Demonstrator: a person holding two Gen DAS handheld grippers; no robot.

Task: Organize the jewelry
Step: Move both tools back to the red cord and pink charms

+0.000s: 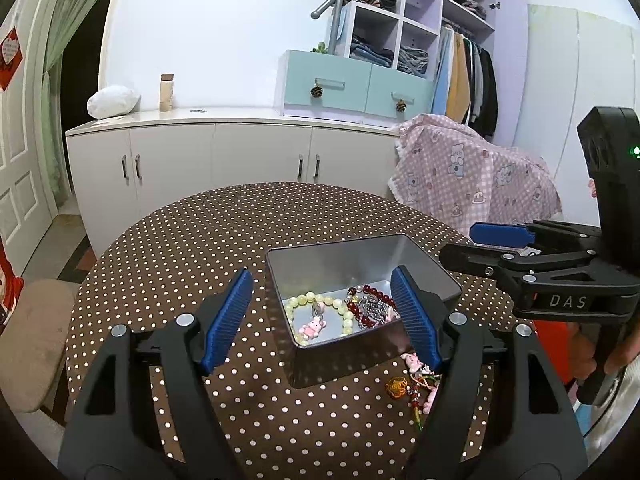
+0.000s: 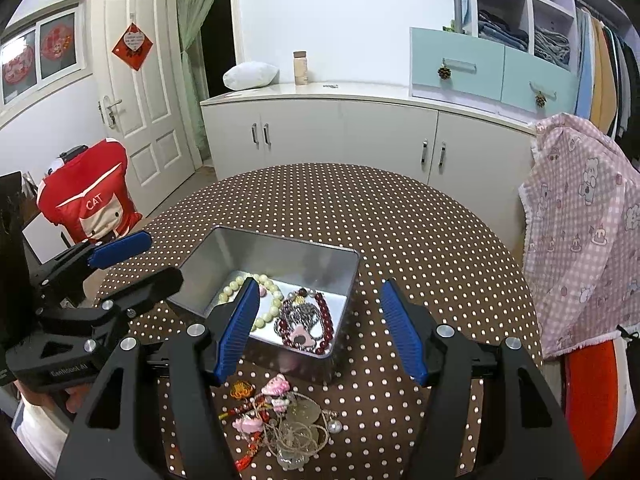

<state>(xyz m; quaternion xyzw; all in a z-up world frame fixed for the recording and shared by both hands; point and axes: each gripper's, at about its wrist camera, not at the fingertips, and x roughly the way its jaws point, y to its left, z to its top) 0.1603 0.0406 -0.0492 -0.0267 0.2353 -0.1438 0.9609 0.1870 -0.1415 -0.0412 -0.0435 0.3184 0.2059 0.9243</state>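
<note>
- Remaining work: tangled heap of pink charms, red tassels and cord pendants (image 2: 280,416) lies on the brown polka-dot tablecloth (image 2: 400,240), just beside the near wall of the open rectangular silver tin (image 2: 280,254).
- Right gripper (image 2: 316,332): jaws wide, empty; heap sits directly below and toward the camera, so this gripper is judged nearer.
- Left gripper (image 1: 322,316): jaws wide, empty; heap lies low right.
- Heap's long axis: cannot tell.

A tin box (image 2: 280,264) sat on the table (image 2: 400,216), bracelets (image 2: 304,316) lying inside it; a heap of trinkets (image 2: 280,416) lay on the table just before it, a cabinet (image 2: 340,128) behind
</note>
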